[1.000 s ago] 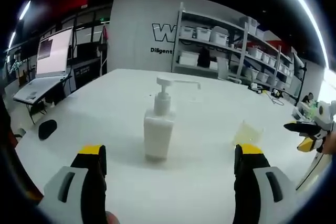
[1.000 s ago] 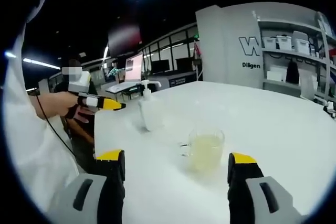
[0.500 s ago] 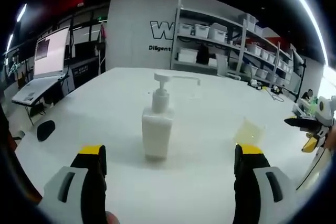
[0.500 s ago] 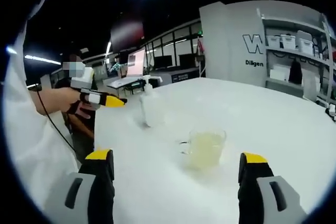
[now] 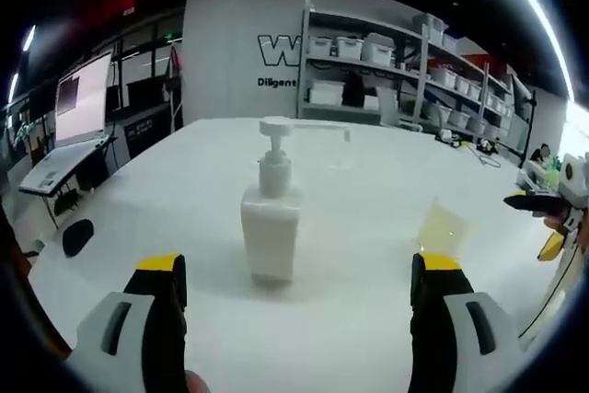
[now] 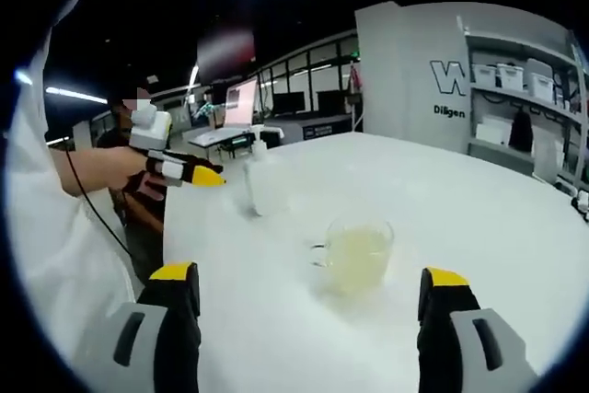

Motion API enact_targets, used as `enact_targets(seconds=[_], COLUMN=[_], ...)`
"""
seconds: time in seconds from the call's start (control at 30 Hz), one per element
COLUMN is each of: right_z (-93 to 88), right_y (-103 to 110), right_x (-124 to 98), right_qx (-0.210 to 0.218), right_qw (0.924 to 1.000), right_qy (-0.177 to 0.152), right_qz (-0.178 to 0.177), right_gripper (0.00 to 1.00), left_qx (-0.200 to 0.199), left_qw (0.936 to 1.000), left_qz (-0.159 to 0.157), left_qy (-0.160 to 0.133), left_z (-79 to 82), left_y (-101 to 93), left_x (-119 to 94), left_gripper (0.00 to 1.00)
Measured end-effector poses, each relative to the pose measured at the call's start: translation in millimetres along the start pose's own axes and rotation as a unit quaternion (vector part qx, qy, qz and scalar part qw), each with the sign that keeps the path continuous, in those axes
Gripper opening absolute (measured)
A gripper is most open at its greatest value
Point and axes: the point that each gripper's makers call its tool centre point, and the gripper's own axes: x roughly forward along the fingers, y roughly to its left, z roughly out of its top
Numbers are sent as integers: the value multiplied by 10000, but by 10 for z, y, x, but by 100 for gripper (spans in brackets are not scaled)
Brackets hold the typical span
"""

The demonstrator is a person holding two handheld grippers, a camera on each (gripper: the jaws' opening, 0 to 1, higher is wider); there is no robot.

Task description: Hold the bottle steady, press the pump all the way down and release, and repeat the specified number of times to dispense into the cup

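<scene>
Bottle (image 5: 271, 232) at twelve o'clock between spread left gripper (image 5: 299, 306) jaws, untouched; cup (image 6: 357, 255) likewise before spread right gripper (image 6: 311, 315).

the left gripper view looks low across the white table (image 5: 184, 172), facing the pump bottle (image 5: 271, 227) close ahead with shelving (image 5: 386, 71) behind. the right gripper view faces the glass cup (image 6: 357, 253) nearby, the bottle farther off. both share table, bottle and cup.

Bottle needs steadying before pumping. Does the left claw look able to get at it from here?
Probably yes: the left claw is open, the pump bottle stands straight ahead, and bare table lies between them.
</scene>
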Motion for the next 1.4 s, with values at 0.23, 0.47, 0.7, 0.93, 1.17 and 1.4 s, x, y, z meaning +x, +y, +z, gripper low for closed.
enact_targets(seconds=[0.23,0.47,0.7,0.93,1.17,1.4], right_z=[-5,-3,40,66,51,78], right_y=[9,-35,-94,-109,-104,-170], right_x=[20,15,3,9,-7,-16], right_qx=[87,33,-41,15,87,-5], right_qw=[9998,9999,10000,10000,9999,10000], right_qy=[102,98,56,15,51,-16], right_qz=[161,53,-17,2,42,-90], right_gripper=[99,97,96,95,91,92], left_qx=[-44,-62,-96,-74,-67,-92], left_qw=[10000,10000,9999,10000,10000,10000], left_qz=[6,-1,-3,-8,-20,-13], left_qy=[4,-22,-28,-45,-60,-33], left_z=[5,36,60,92,87,46], left_y=[-21,-38,-26,-37,-73,-51], left_x=[84,176,254,310,423,495], left_gripper=[100,100,100,100,100,100])
